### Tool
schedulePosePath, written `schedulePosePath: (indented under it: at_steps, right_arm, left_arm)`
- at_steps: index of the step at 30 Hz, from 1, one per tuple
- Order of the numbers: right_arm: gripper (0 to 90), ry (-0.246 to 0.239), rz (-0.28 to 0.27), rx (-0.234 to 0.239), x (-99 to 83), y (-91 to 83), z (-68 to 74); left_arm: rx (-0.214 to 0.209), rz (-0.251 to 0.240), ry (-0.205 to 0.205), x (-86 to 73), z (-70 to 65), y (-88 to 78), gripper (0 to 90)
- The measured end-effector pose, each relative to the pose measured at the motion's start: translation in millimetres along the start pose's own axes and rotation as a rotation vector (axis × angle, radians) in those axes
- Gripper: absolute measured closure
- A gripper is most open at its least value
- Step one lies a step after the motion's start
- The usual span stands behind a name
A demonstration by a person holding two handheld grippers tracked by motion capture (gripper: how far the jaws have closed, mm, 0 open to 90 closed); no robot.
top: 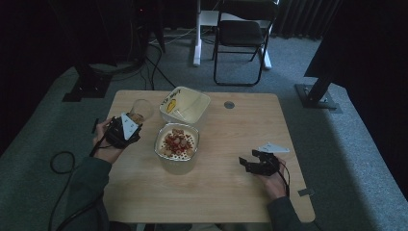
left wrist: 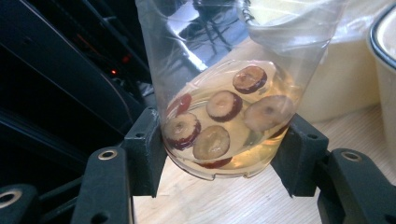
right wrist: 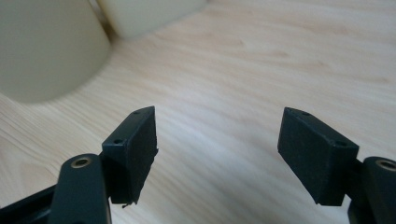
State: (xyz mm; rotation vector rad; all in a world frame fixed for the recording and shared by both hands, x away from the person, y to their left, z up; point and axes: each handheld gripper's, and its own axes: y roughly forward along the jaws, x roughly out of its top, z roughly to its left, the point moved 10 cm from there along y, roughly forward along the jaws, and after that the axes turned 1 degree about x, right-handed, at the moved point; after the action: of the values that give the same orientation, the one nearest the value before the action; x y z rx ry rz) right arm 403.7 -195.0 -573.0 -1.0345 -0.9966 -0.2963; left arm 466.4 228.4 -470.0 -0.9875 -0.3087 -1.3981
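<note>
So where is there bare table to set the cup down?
Bare wood: the near strip of the table, the stretch between round bowl and right gripper, and the far right corner. Crowded: far left, where clear cup, left gripper and square tub cluster.

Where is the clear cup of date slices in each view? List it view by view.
High view: far left of the wooden table, clear cup clamped in the left jaws.
Left gripper view: centre, between the jaws.
Right gripper view: open jaws above wood.
Shared landmark: wooden table.
</note>
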Motion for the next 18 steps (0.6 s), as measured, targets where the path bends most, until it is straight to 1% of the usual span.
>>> schedulePosePath:
  at_steps: [4,5,6,7,9,13,18]
  right_arm:
    - [27.7,-0.024,0.021,-0.051,-14.8,-1.8,-2.9]
    - [27.7,-0.024,0.021,-0.051,-14.8,-1.8,-2.9]
    - [27.7,-0.032,0.031,-0.068,-18.0,-1.8,-4.2]
    - [27.7,-0.056,0.054,-0.101,-22.7,-1.1,-7.0]
    - [27.7,-0.069,0.066,-0.120,-24.8,-0.7,-8.4]
    - [27.7,-0.086,0.081,-0.141,-29.0,0.4,-9.9]
    - [27.7,-0.086,0.089,-0.160,-33.7,0.6,-13.3]
  left_arm:
    - [0.029,0.008,0.078,3.5,2.0,-2.6,42.4]
    - [0.029,0.008,0.078,3.5,2.0,-2.6,42.3]
    - [0.029,0.008,0.078,3.5,2.0,-2.6,42.3]
    - [0.046,0.011,0.121,6.5,4.1,-4.5,42.4]
    - [0.049,0.008,0.136,8.5,5.1,-6.0,42.4]
    - [0.058,0.008,0.181,11.1,5.9,-7.8,42.4]
    - [0.069,0.014,0.228,12.8,6.4,-8.7,42.3]
